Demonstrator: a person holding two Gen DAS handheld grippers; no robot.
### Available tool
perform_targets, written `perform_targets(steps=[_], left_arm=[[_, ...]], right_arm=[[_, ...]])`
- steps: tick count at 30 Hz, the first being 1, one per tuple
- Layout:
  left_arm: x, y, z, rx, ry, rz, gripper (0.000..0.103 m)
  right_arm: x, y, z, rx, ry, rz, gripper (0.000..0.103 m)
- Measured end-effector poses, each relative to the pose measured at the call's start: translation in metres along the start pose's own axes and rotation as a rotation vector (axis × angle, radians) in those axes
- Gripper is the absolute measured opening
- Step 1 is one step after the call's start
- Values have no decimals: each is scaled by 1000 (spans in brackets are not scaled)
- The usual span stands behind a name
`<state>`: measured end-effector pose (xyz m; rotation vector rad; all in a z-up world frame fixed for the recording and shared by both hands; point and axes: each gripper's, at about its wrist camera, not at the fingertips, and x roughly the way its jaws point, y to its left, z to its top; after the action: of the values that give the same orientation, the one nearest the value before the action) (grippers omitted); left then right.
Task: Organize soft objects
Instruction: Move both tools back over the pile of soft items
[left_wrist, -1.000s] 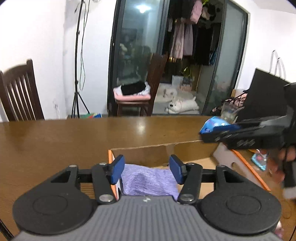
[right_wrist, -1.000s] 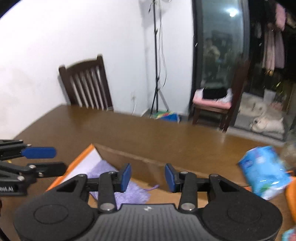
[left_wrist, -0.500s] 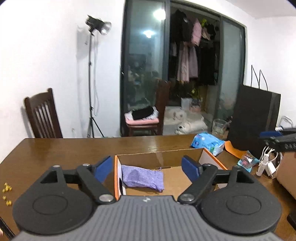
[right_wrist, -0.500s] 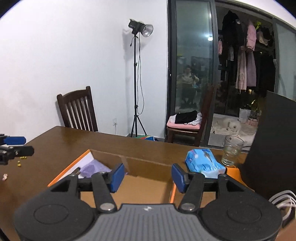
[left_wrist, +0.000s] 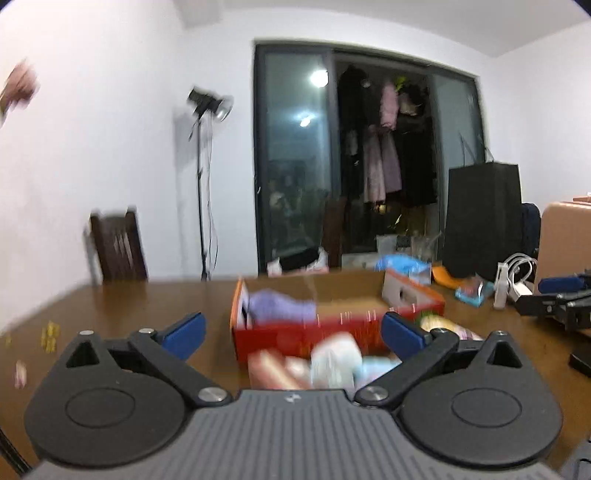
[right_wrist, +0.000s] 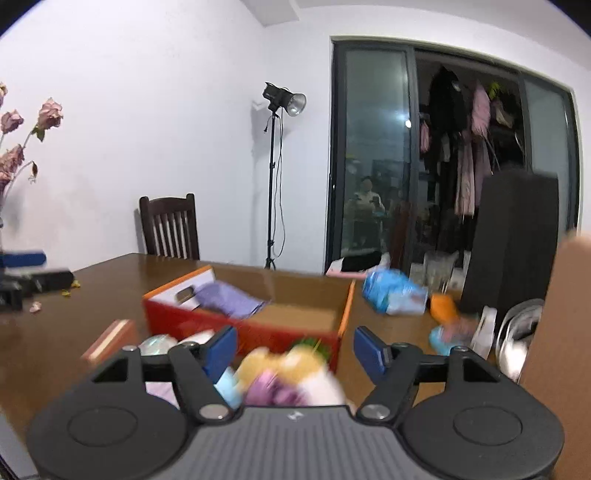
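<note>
An open cardboard box (left_wrist: 332, 334) with red-orange walls sits mid-table, a purple cloth (left_wrist: 280, 310) lying in its left end. Blurred soft items (left_wrist: 336, 360) are piled on the table in front of it. My left gripper (left_wrist: 291, 334) hangs back from the box, its jaws opening wide with nothing gripped. In the right wrist view the box (right_wrist: 177, 321) and purple cloth (right_wrist: 229, 301) lie ahead. A yellow plush (right_wrist: 280, 365) and a purple soft thing (right_wrist: 273, 393) lie below my right gripper (right_wrist: 294, 350), whose jaws are opening and touch nothing.
A blue tissue pack (right_wrist: 393, 293) lies behind the box, with an orange item (right_wrist: 443, 308) and white cables (left_wrist: 517, 273) to its right. A black bag (left_wrist: 480, 221) and a brown carton (right_wrist: 569, 314) stand at the right. A pink block (right_wrist: 110, 341) lies left of the pile.
Both grippers have pulled back from over the box and their jaws have spread wider. The pile of soft items in front of the box has come into view.
</note>
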<state>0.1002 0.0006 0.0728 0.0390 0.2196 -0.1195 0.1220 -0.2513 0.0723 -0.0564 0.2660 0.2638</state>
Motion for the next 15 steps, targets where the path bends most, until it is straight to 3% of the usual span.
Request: perform_targets(steps=[3,6,9,15], left_arm=[[-12,8,-30,-93,66,-29,103],[-8,15,-46,-58,127,-44,103],[-4,20,-47,-61,122,-4,103],[3,18,-54,-131,128,-47,103]], right_arm=[[-8,18,-38,18,1,8,78],[-7,32,-71,13,67,-2,78],[-3,39,-80,-3,112,6,78],[2,45,-81,21,88,9,76]])
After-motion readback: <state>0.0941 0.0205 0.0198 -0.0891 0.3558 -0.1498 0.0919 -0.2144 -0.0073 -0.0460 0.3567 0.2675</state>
